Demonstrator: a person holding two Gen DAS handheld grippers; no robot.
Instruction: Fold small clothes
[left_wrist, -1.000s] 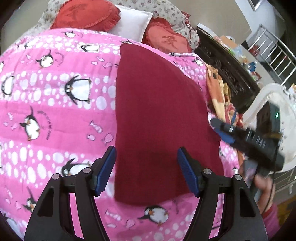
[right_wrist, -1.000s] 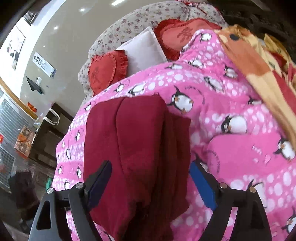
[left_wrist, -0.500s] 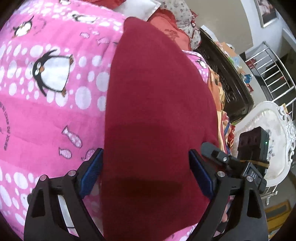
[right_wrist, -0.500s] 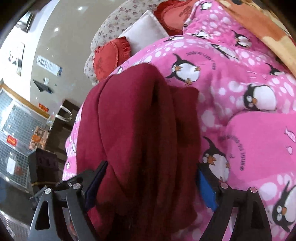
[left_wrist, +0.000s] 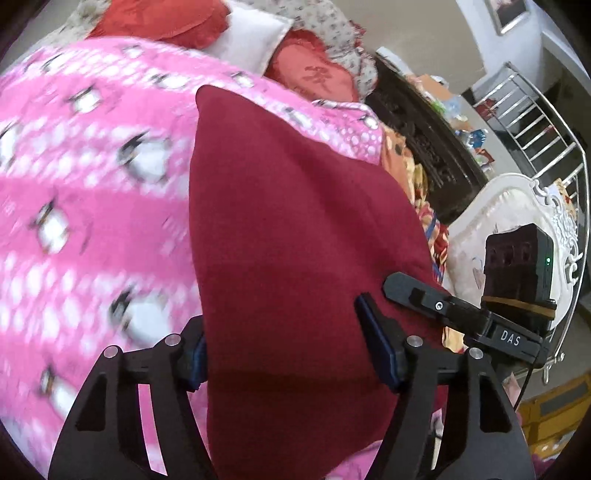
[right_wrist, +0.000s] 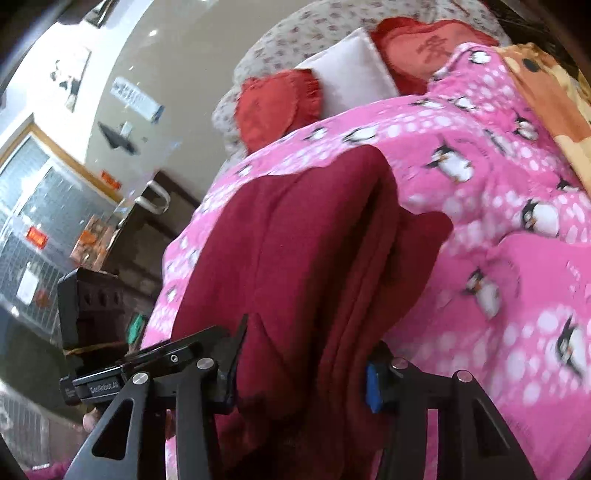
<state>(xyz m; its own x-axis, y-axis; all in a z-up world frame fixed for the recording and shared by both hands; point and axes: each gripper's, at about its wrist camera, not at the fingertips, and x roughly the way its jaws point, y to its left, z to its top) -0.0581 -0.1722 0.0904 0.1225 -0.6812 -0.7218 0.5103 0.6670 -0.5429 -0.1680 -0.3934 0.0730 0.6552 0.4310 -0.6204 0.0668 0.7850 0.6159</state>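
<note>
Now we see both tongs closing in on the red cloth (left_wrist: 295, 229) on the pink bed cover (left_wrist: 92, 221): left tongs (left_wrist: 291, 354) & right tongs (right_wrist: 303, 373) grip it. Cloth's near end is cut off; penguins blurry.

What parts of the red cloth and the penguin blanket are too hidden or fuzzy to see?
- Left wrist view: the near end of the dark red cloth runs off the bottom edge. The left gripper hides its left finger pad behind the cloth; its fingers have just been closing around it.
- Left wrist view: penguin blanket print is smeared by motion blur.
- Right wrist view: cloth bunched between the right gripper fingers, also just closing, hides its inner layers.
</note>
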